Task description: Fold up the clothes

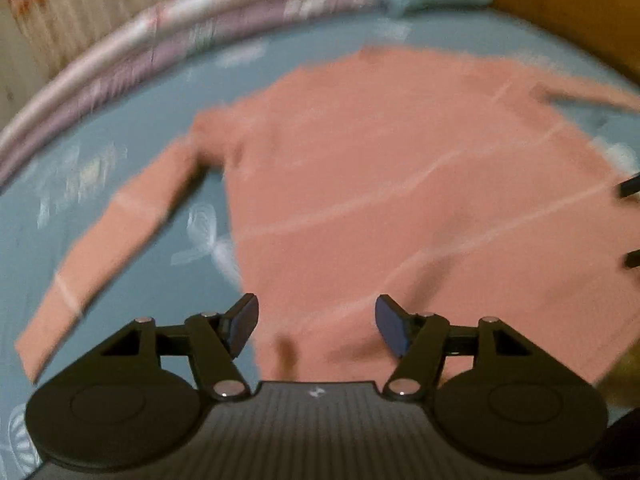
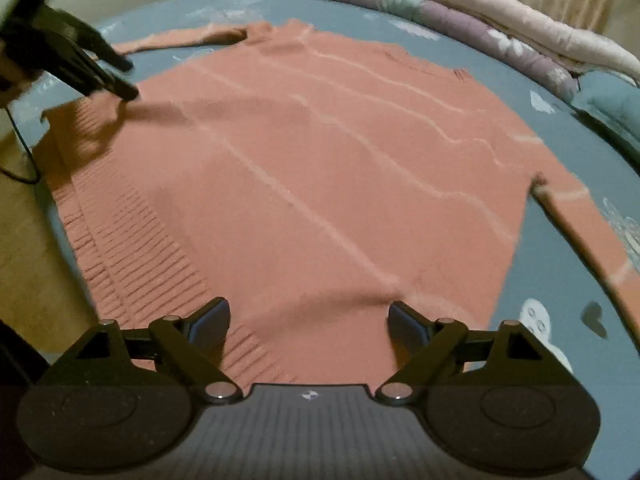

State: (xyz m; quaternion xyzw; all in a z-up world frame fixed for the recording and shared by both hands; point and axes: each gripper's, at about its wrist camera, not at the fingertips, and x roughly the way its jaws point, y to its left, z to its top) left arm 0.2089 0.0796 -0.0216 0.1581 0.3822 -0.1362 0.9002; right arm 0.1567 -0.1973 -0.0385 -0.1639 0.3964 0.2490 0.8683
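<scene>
My left gripper [image 1: 316, 324] and right gripper [image 2: 310, 326] both hang with jaws apart, nothing between them, above the ribbed hem of the pink sweater [image 2: 320, 168]. It lies spread flat on the blue bed [image 2: 560, 128], hem at the bed's edge, sleeves out sideways, folded quilts [image 2: 460, 12] along the far edge.

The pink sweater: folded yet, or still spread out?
Spread flat. The pink sweater lies open on the blue bedsheet, its sleeves stretched out to the sides, no fold made.
</scene>
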